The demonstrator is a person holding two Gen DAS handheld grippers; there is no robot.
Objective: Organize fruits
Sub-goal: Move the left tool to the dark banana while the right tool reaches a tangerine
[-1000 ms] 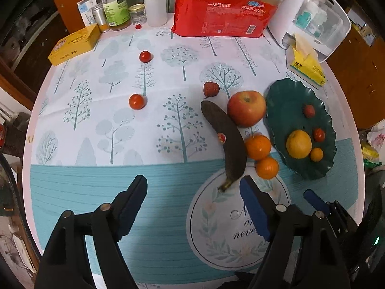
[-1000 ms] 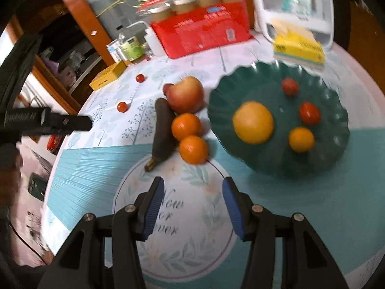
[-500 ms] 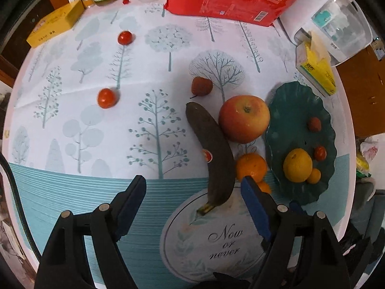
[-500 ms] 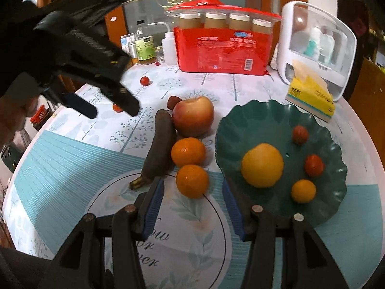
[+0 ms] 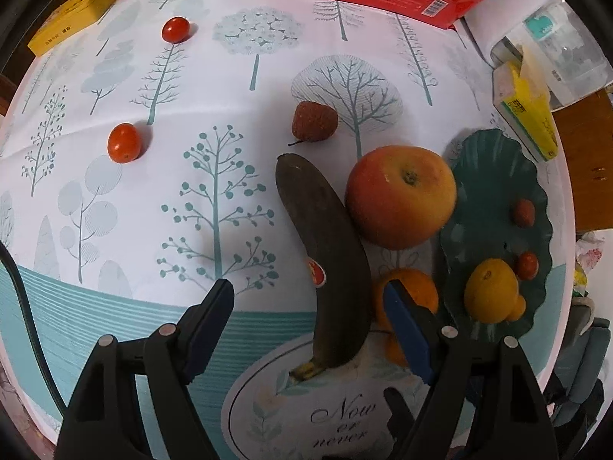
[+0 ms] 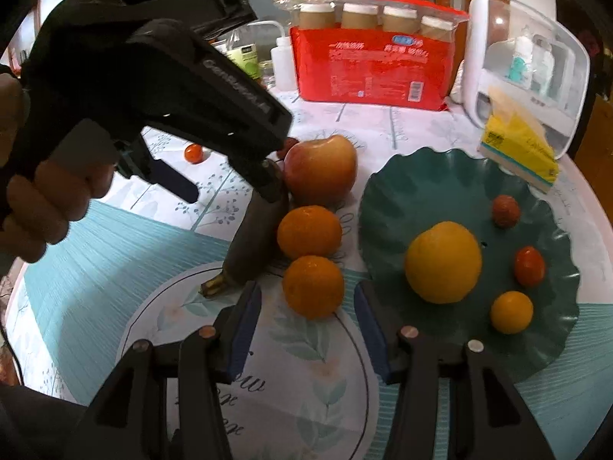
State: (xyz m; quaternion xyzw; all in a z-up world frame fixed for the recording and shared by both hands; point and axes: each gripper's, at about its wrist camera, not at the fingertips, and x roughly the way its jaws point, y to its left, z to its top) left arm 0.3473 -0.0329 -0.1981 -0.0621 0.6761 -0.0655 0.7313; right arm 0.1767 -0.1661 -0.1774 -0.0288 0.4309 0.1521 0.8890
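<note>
A dark overripe banana (image 5: 329, 264) lies on the tablecloth beside a red-yellow apple (image 5: 400, 195) and two oranges (image 6: 309, 232) (image 6: 313, 286). My left gripper (image 5: 310, 306) is open above the banana's stem end. My right gripper (image 6: 306, 306) is open, its jaws on either side of the nearer orange. A green scalloped plate (image 6: 433, 184) holds a yellow citrus fruit (image 6: 443, 261), a small orange fruit, a cherry tomato and a lychee. A lychee (image 5: 314, 120) and two cherry tomatoes (image 5: 124, 142) (image 5: 175, 29) lie loose on the cloth.
At the back stand a red pack of paper cups (image 6: 369, 69), a white storage box (image 6: 528, 61), a yellow tissue pack (image 6: 517, 145), a yellow box (image 5: 72, 19) and bottles. The left gripper's body and hand (image 6: 153, 88) hang over the banana in the right wrist view.
My left gripper has come down and forward towards the banana. My right gripper has moved closer, with the near orange now between its open jaws.
</note>
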